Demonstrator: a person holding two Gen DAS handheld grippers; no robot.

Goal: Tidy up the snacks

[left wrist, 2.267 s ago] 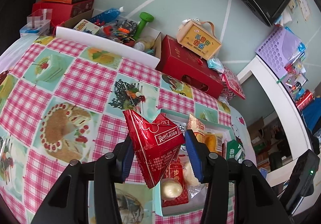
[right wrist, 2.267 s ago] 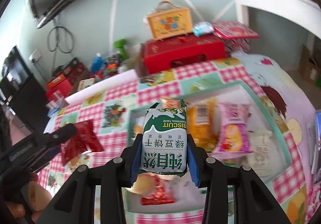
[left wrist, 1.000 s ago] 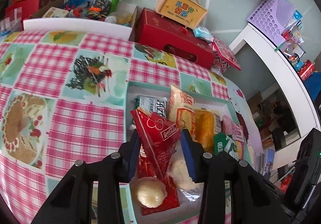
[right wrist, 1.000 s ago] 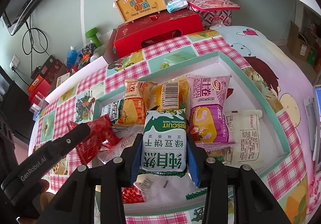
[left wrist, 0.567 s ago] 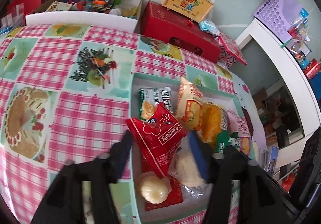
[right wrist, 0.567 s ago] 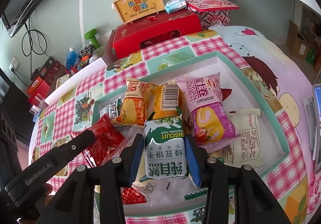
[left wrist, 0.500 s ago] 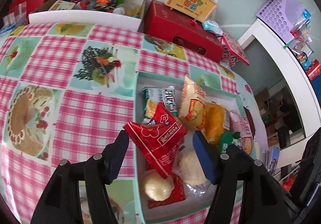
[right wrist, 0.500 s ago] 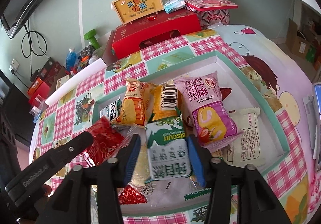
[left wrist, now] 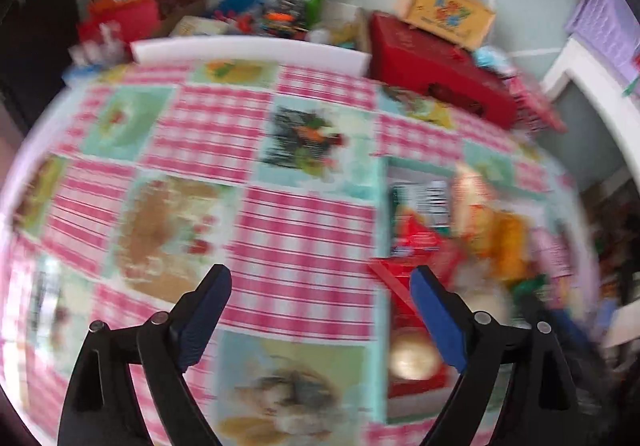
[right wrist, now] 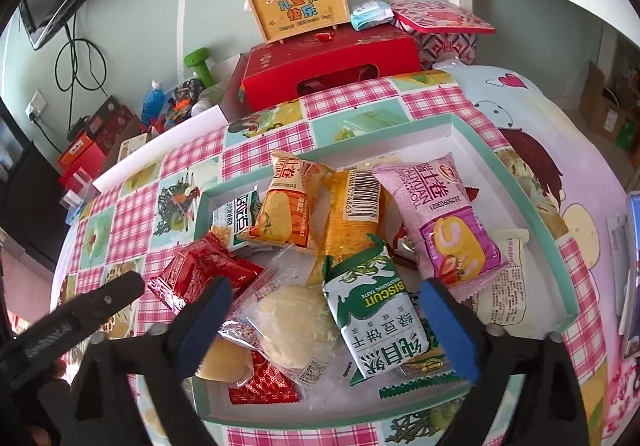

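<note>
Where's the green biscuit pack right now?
In the right wrist view the green biscuit pack lies in the tray, between the open right gripper jaws, beside the pink roll pack and overlapping the clear-wrapped bun.

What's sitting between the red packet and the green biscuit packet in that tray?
In the right wrist view, a clear-wrapped pale round bun lies between the red packet and the green biscuit packet.

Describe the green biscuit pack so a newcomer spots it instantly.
Find the teal-rimmed tray on the checked tablecloth. Near its front edge, beside a pale round bun in clear wrap, lies the biscuit pack: the only green-and-white packet, printed BISCUIT.
</note>
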